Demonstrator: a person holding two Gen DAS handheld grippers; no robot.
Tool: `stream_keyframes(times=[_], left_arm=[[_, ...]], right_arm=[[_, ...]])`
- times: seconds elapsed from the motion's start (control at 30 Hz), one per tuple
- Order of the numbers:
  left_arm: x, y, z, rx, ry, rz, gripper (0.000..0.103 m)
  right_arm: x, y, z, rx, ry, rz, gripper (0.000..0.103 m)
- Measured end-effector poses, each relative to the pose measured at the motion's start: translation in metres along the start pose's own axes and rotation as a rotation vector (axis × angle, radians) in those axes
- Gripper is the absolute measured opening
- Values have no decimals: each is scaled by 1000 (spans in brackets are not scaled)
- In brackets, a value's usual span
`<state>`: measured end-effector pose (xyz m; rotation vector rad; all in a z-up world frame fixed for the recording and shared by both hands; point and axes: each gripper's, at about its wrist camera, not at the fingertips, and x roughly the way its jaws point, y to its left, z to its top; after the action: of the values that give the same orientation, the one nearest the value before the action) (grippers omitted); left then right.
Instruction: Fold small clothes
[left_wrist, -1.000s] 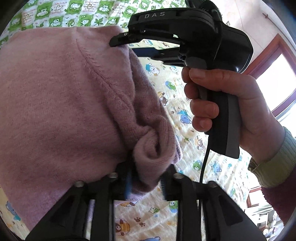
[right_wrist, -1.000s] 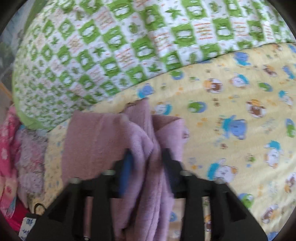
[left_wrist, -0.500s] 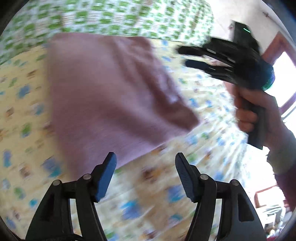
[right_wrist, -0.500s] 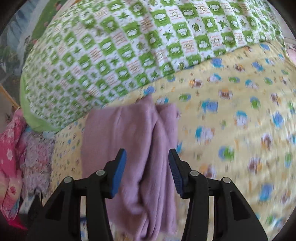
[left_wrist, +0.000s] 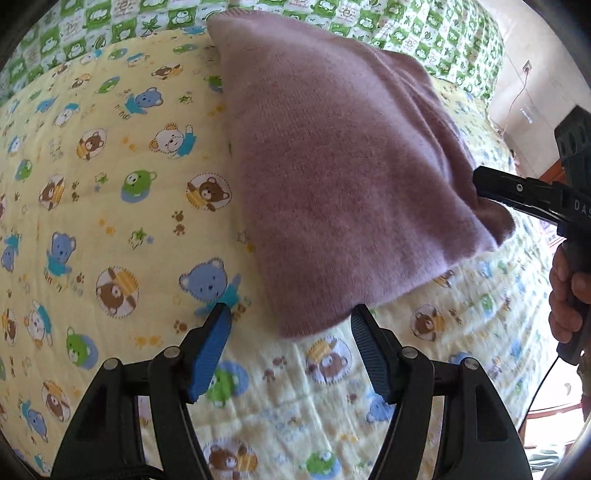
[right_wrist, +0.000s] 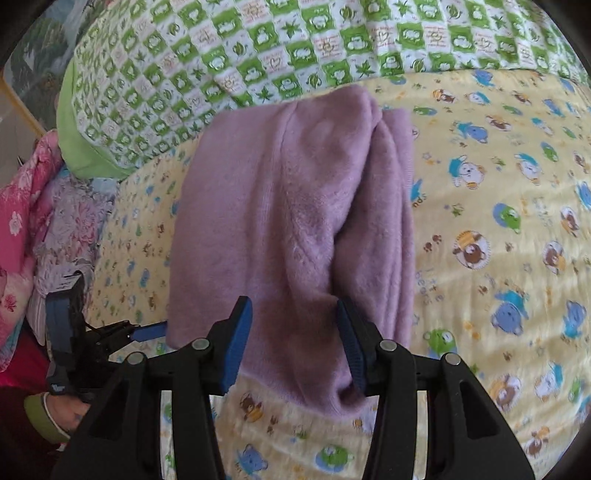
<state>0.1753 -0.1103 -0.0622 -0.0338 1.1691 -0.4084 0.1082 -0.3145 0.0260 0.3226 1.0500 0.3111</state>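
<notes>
Left wrist view: my left gripper (left_wrist: 291, 325) tilts steeply down, jaws wide and empty; a second ago they pinched the mauve sweater (left_wrist: 340, 166), which now lies folded on the yellow quilt (left_wrist: 110, 221), long axis from 11 to 5 o'clock.

Right wrist view: my right gripper (right_wrist: 293, 334) hangs half open, released, straddling the sweater's near edge (right_wrist: 295, 221), which runs 12 to 6.

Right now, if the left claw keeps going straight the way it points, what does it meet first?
Most likely the near corner of the folded pink sweater, which lies just ahead between the open left claw fingers; the yellow bear-print quilt lies right beneath. Depth is hard to judge.
</notes>
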Motion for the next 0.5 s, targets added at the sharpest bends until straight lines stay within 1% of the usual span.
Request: stream_keyframes(times=[0.03,0.07,0.1,0.13,0.17,0.2,0.27,0.33,0.4,0.43,0.47,0.5], left_arm=[[4,-2,1,6,0,4,67],[4,-5,4,13,-6,8,63],[4,-6,7,19,-10,6,55],[8,-6,9,20,-8,-2,49],[9,-7,11,16,-4,-25,36],[11,-8,13,10,5,-45,34],[13,-13,19,9,7,-45,34],[13,-14,21,6,11,-55,34],[11,-10,21,-9,19,-72,35],[11,-9,21,-14,20,-78,35],[11,-8,21,-17,23,-81,35],[12,-9,22,-16,27,-82,35]], right_arm=[[4,-2,1,6,4,-6,48],[5,-4,1,8,3,-8,47],[5,-5,1,8,3,-13,40],[4,-7,1,8,4,-19,21],[4,-8,1,8,8,-27,14],[0,-11,1,14,5,-15,14],[-11,-9,2,-4,-23,6,14],[-12,-5,5,-44,-11,-12,17],[-4,-3,6,-88,28,-72,20],[0,-4,6,-88,42,-60,20],[4,-7,6,-68,53,-25,20],[6,-10,6,-49,54,-14,20]])
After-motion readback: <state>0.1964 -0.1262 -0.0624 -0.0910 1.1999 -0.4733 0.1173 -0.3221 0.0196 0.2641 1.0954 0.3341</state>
